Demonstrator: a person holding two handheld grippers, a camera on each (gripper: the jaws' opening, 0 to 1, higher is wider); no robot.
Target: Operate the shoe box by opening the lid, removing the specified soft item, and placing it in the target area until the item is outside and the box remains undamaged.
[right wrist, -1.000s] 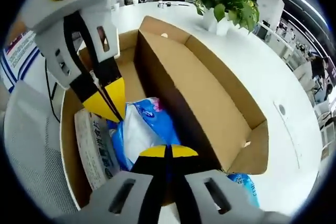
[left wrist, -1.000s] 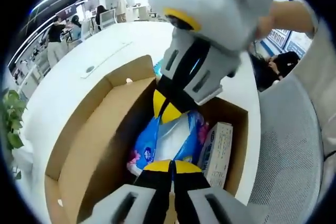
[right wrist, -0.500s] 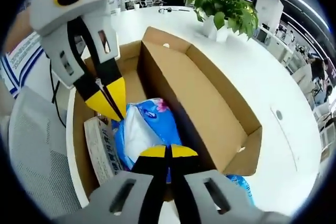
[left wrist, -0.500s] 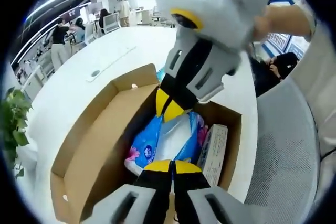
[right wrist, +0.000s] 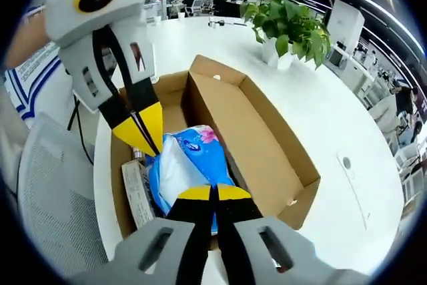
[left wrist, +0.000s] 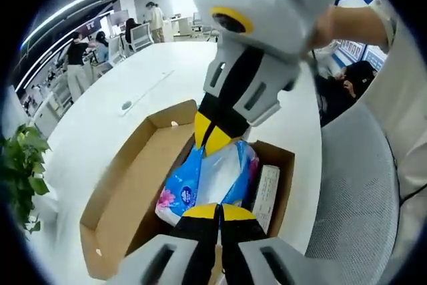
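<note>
Both tongs have risen with the blue tissue pack pinched between them: against a second ago the box looks smaller and lower, and the pack now stands higher above the box floor.

Left gripper view: the left tongs point(left wrist: 215, 211) rise from the bottom with their yellow tips pressed together on the near end of the tissue pack point(left wrist: 200, 181). The right tongs point(left wrist: 210, 139) come down from above and clamp its far end, jaws shut on the plastic. Just right of the pack, inside the box, lies a small white carton point(left wrist: 265, 195). The cardboard box point(left wrist: 137, 195) sits under both tongs, its lid point(left wrist: 127, 178) folded out to the left. Beyond it spreads the white worktop point(left wrist: 143, 81); a potted plant point(left wrist: 23, 171) stands far left, and a mesh chair point(left wrist: 357, 185) is at the right. People stand at desks in the distance.

Right gripper view: the right tongs point(right wrist: 213, 195) grip the near end of the tissue pack point(right wrist: 190, 165); the left tongs point(right wrist: 148, 139) hold its far end from upper left. The white carton point(right wrist: 141, 195) lies left of the pack in the box point(right wrist: 120, 185), the lid point(right wrist: 257, 145) open to the right. A plant point(right wrist: 287, 28) stands on the worktop point(right wrist: 333, 118) beyond.
</note>
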